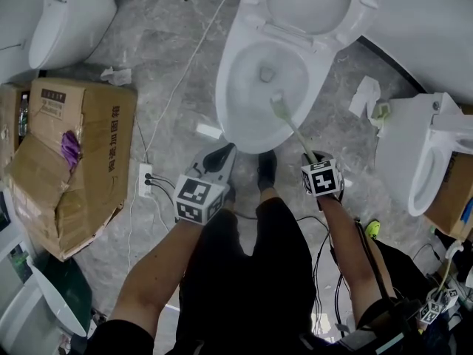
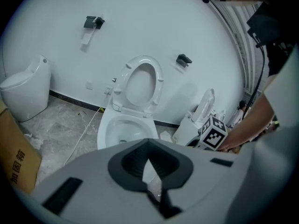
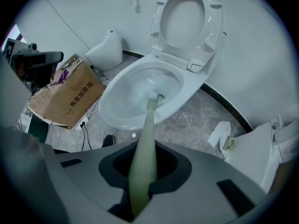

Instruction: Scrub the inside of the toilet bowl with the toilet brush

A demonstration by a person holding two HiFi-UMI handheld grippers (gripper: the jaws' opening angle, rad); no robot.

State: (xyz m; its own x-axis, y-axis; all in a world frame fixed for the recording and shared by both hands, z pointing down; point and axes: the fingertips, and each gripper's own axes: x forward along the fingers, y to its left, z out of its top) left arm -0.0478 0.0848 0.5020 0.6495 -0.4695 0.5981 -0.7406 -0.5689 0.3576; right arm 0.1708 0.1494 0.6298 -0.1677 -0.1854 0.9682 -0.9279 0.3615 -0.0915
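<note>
- The toilet bowl (image 1: 235, 87) stands at 12 o'clock from the person, with its seat (image 1: 355, 9) raised against the wall.
- The toilet brush (image 1: 294, 130) is pinched by its pale green handle between the jaws of the right gripper (image 1: 314, 160). In the right gripper view the handle (image 3: 142, 143) is seen to fill the jaw gap.
- The brush head is placed inside the bowl, on the inner wall at about 4 o'clock from the drain. Whether the bristles press on the porcelain cannot be confirmed.
- The left gripper (image 1: 219, 157) is held low at 7 o'clock from the bowl. Its fingers are drawn almost together, with only a pale sliver between them, and nothing is identified in its grip.
- Progress is judged as early to middle: the brush is in the working position, but no foam or cleaned band is visible. The wall from 5 round to 3 o'clock, the underside of the rim and the drain are taken as outstanding.
- A cardboard box (image 1: 74, 161) lies at 9 o'clock and a second toilet (image 1: 414, 154) at 3 o'clock, both well apart from the bowl.
- Crumpled tissue (image 1: 364, 95) and a white cable (image 1: 185, 72) lie on the floor beside the bowl. The person's shoe (image 1: 266, 170) is just beside the front rim.
- Room for the handle to swing is judged adequate. The near rim is the edge most likely to be knocked.
</note>
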